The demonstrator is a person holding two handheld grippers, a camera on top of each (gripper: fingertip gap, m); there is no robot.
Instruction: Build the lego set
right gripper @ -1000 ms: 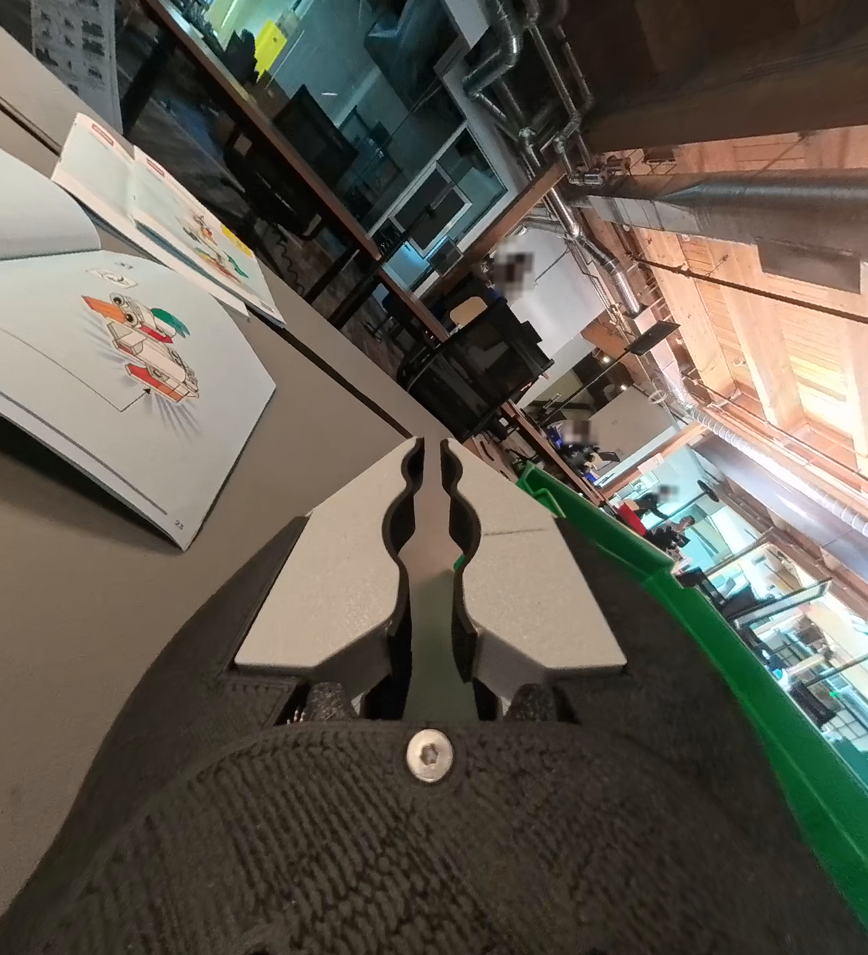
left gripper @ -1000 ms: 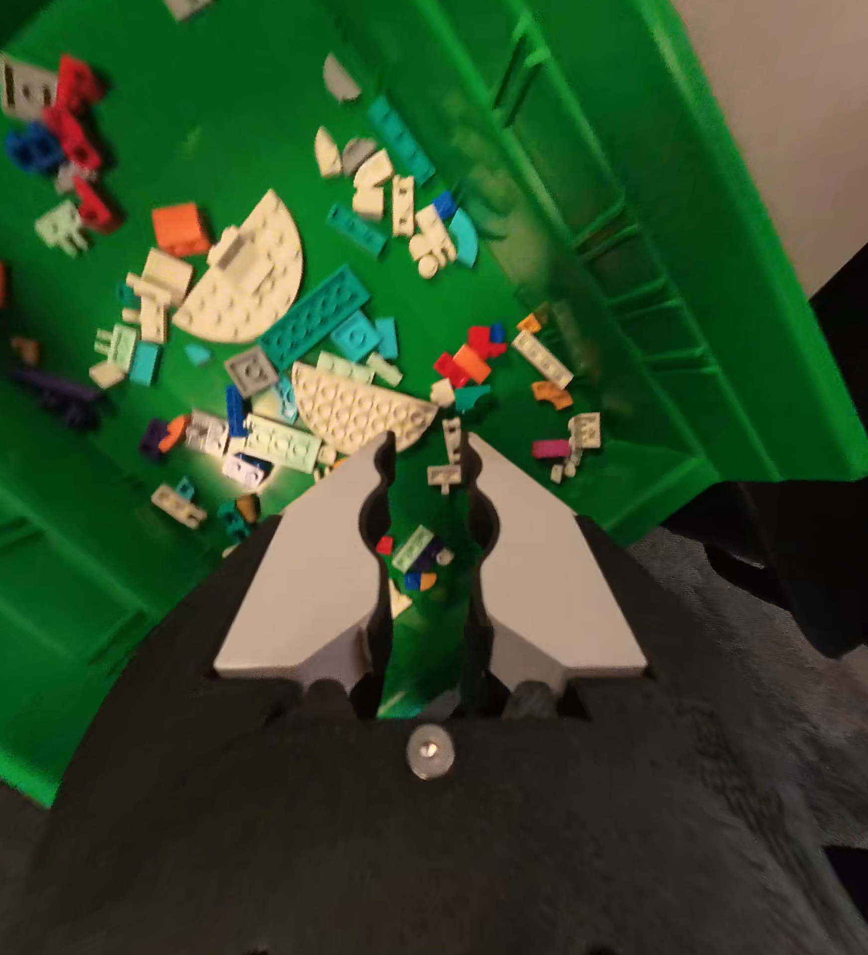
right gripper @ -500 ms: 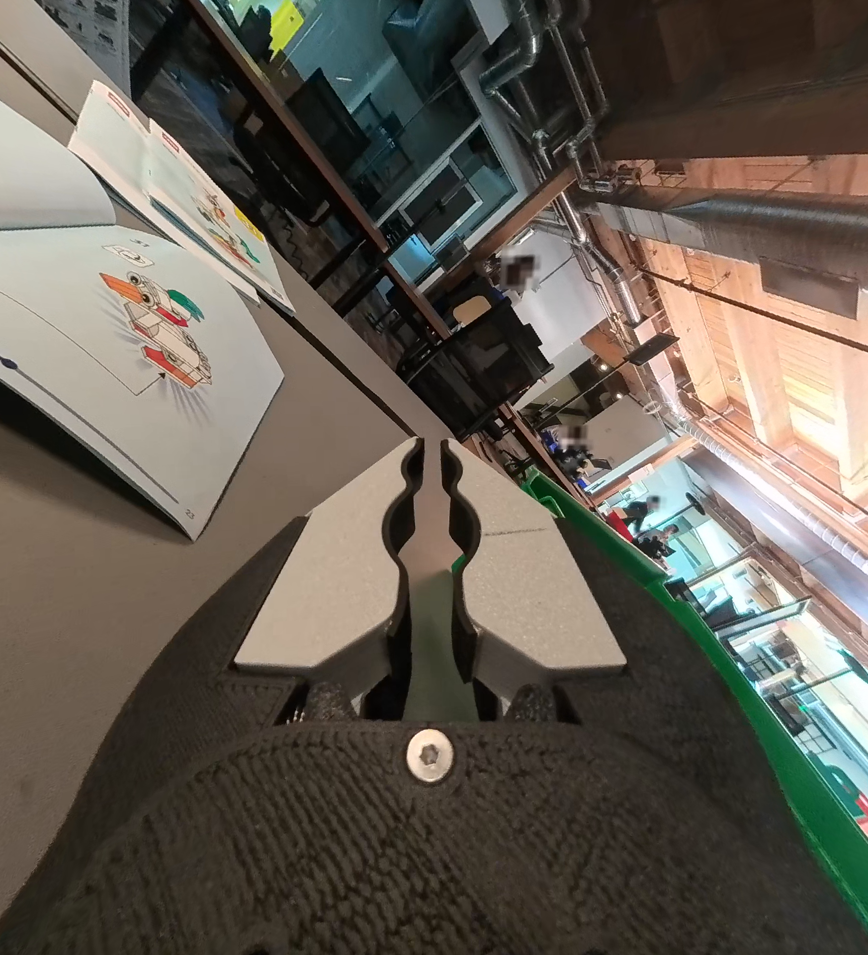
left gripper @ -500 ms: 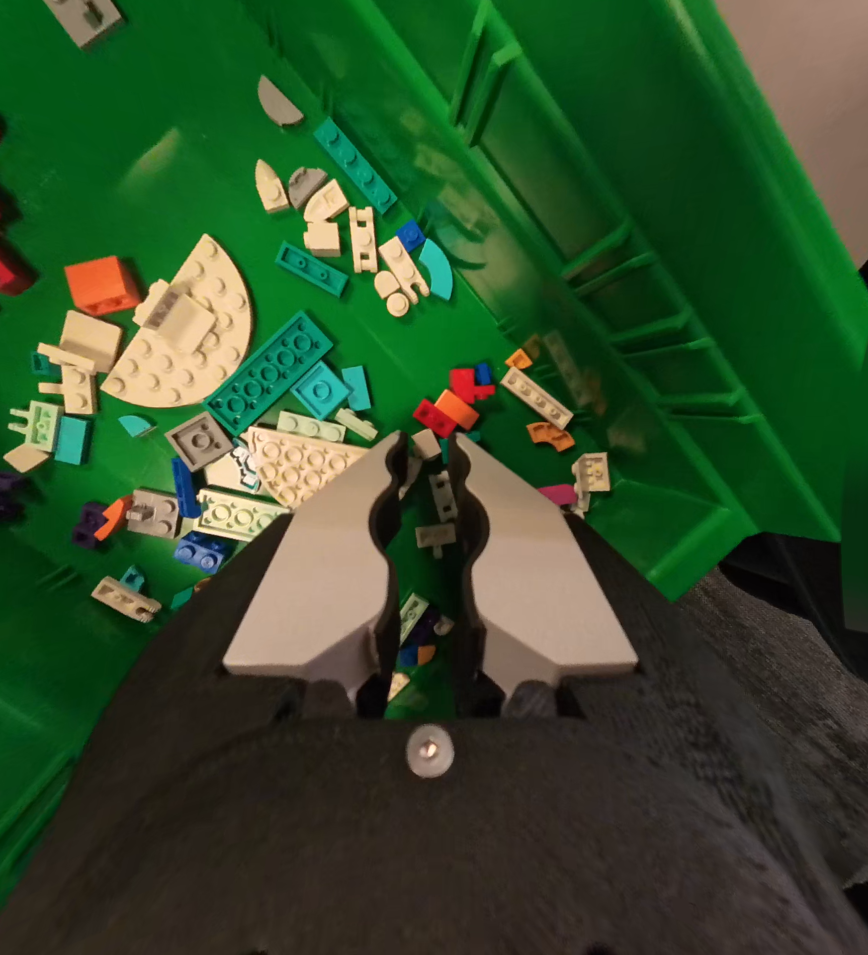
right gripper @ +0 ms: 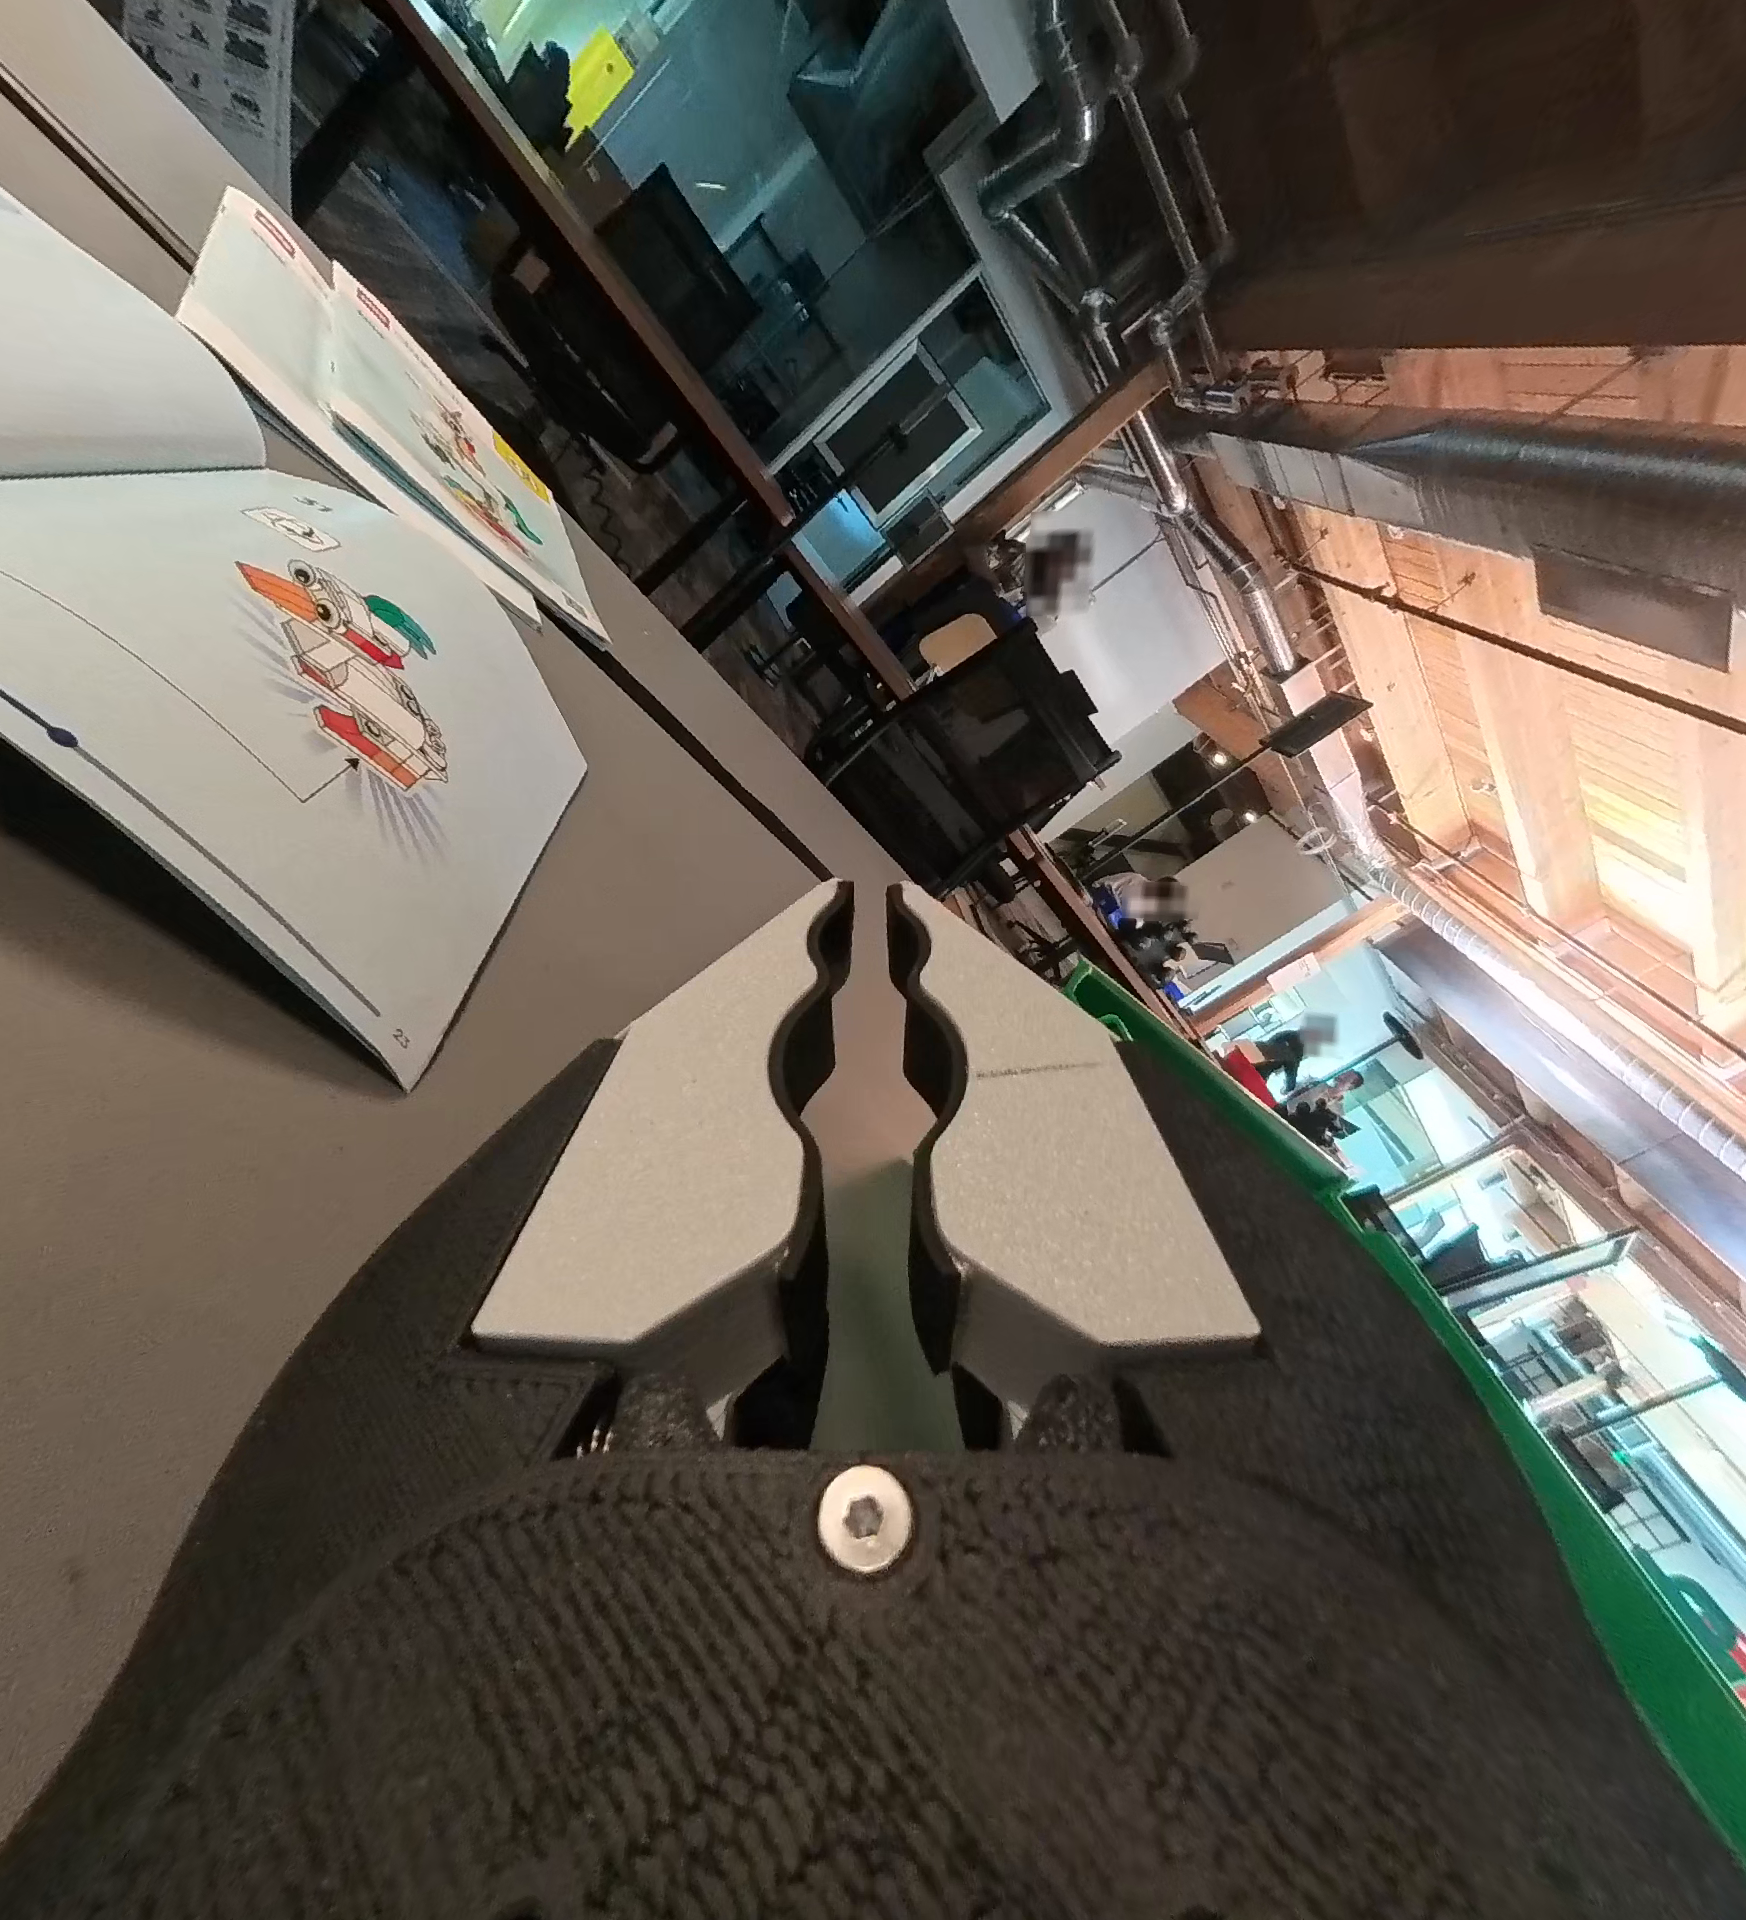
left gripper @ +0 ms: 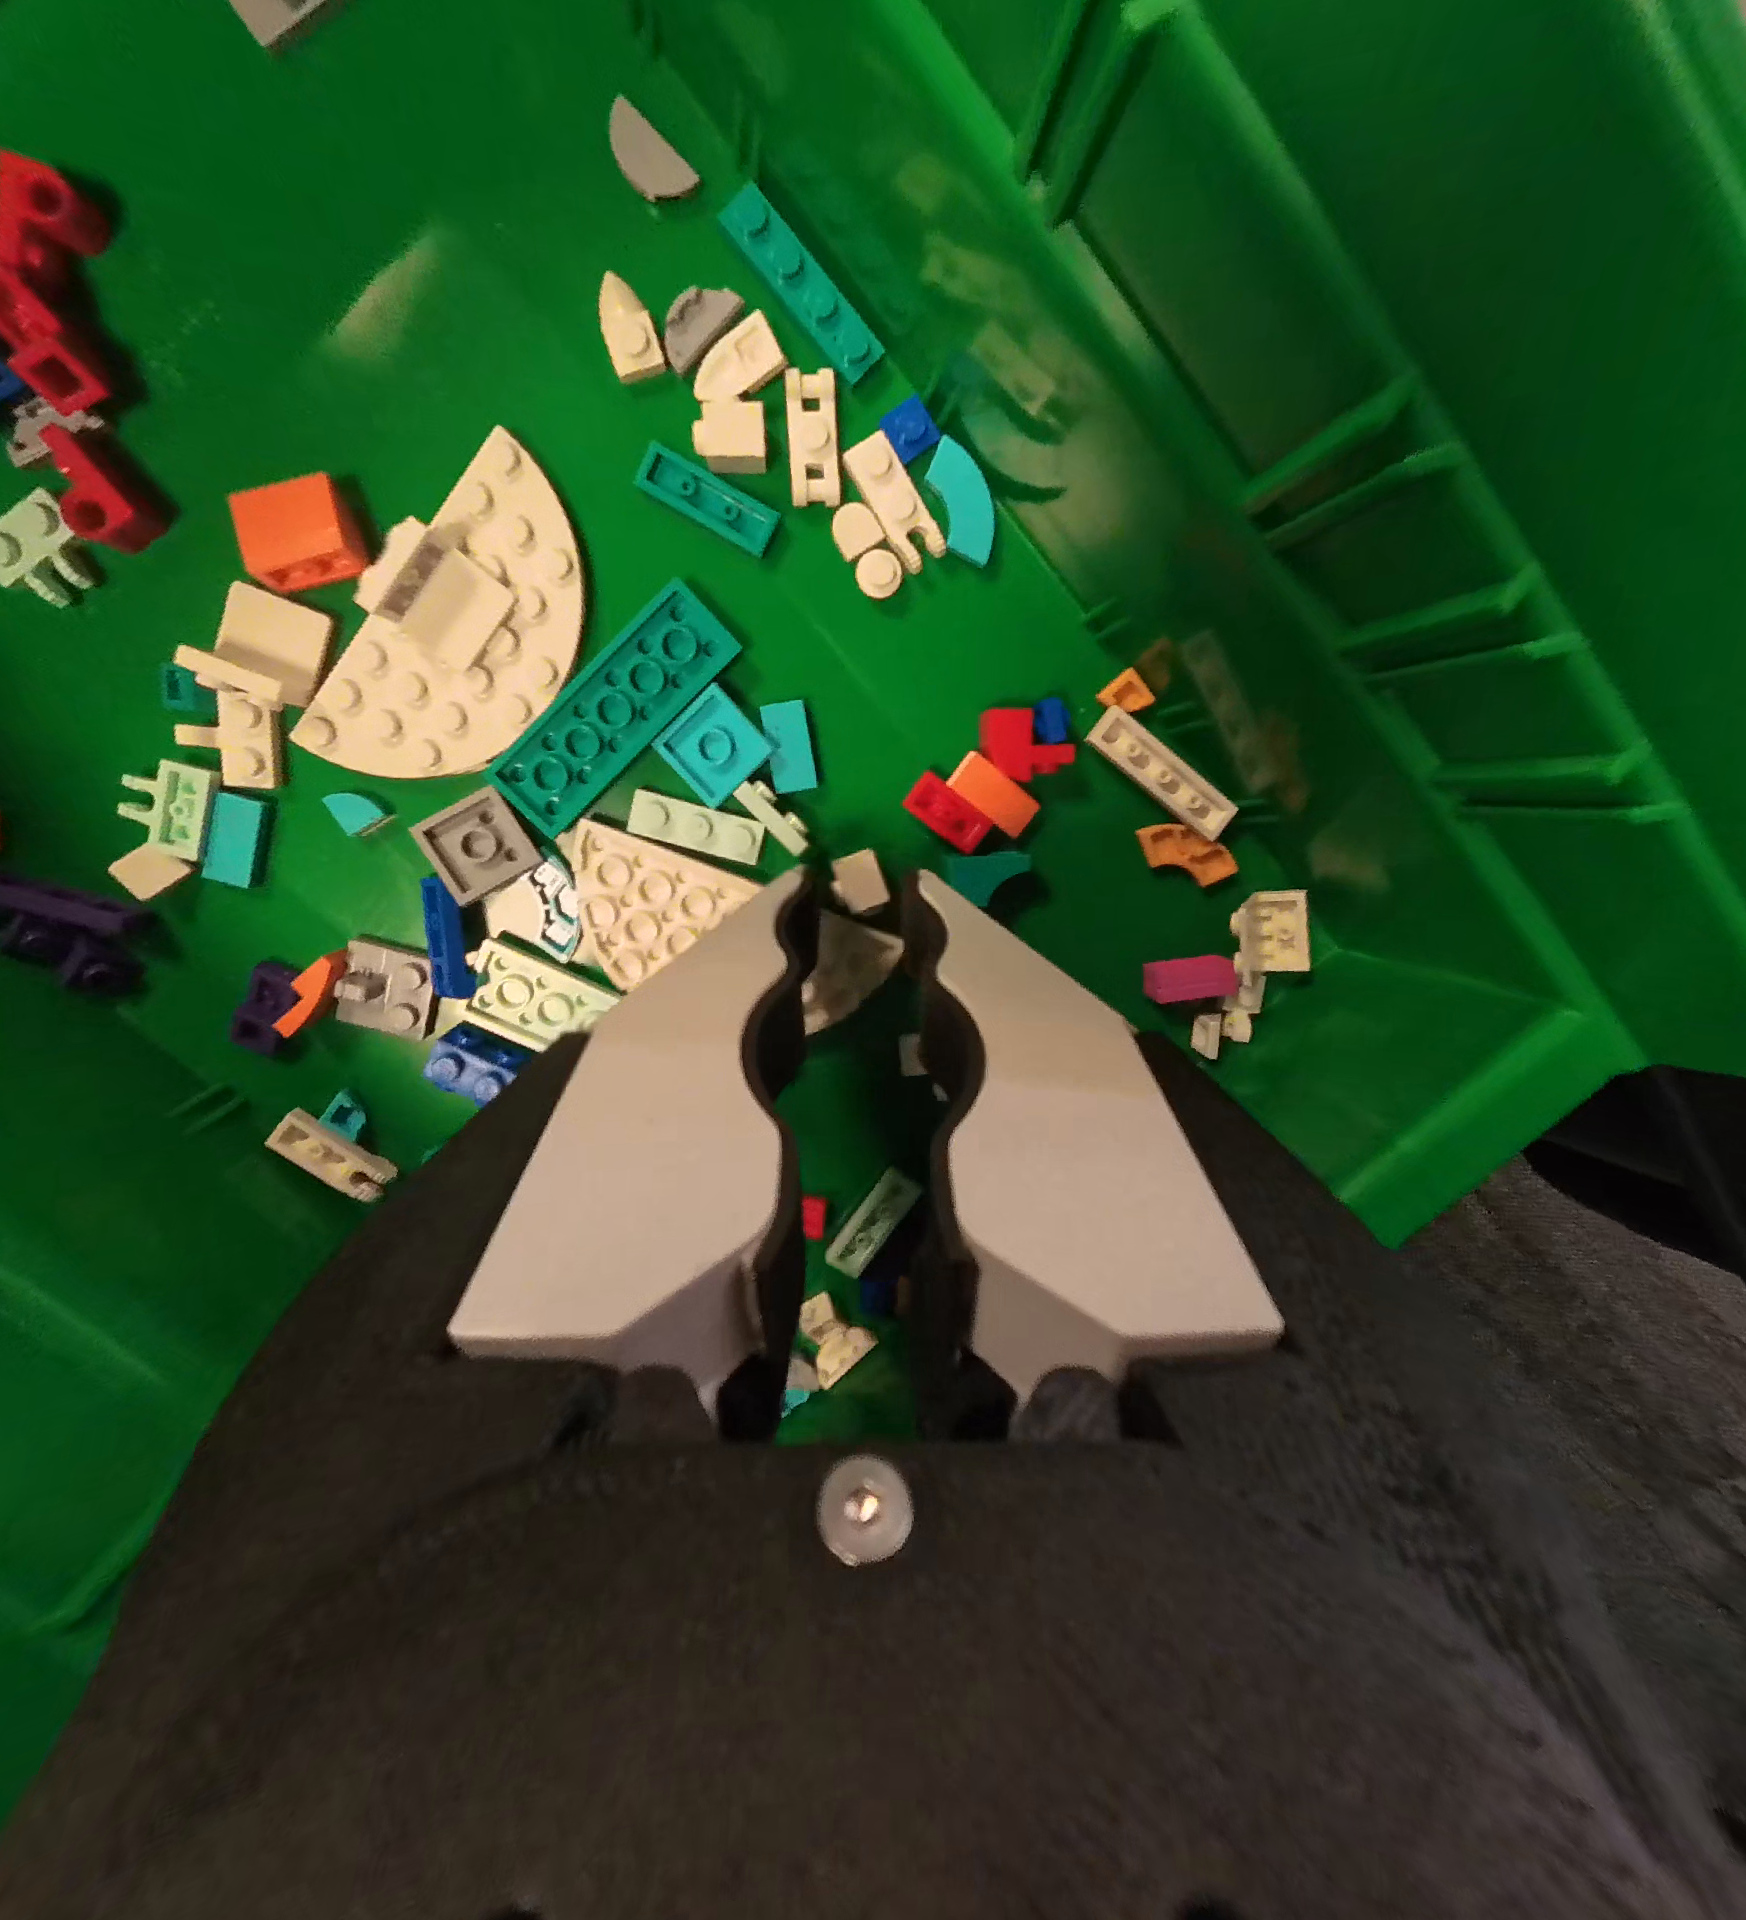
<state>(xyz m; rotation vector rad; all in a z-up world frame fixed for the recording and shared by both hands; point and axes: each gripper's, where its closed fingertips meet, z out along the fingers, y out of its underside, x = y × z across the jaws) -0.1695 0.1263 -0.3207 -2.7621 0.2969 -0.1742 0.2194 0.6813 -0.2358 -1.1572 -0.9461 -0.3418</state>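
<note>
While loose lego pieces (left gripper: 578, 717) lie scattered on the floor of the green bin (left gripper: 1264, 312), the left gripper (left gripper: 856, 894) hangs over them, fingers parted, a small tan piece (left gripper: 858, 879) at their tips. Over the grey table (right gripper: 121, 1195), beside an open booklet (right gripper: 256, 727), the right gripper (right gripper: 870, 890) is nearly closed and empty.

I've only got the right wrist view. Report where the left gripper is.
Observer: The left gripper is open above the floor of the green bin, over loose lego pieces.
Operator: Name what's at its tips.
Observer: A small tan piece shows just between the fingertips; contact can't be judged.
Operator: Give me a landmark nearby.
Observer: A long teal plate lies up and left of the tips, beside a cream half-round plate.
</note>
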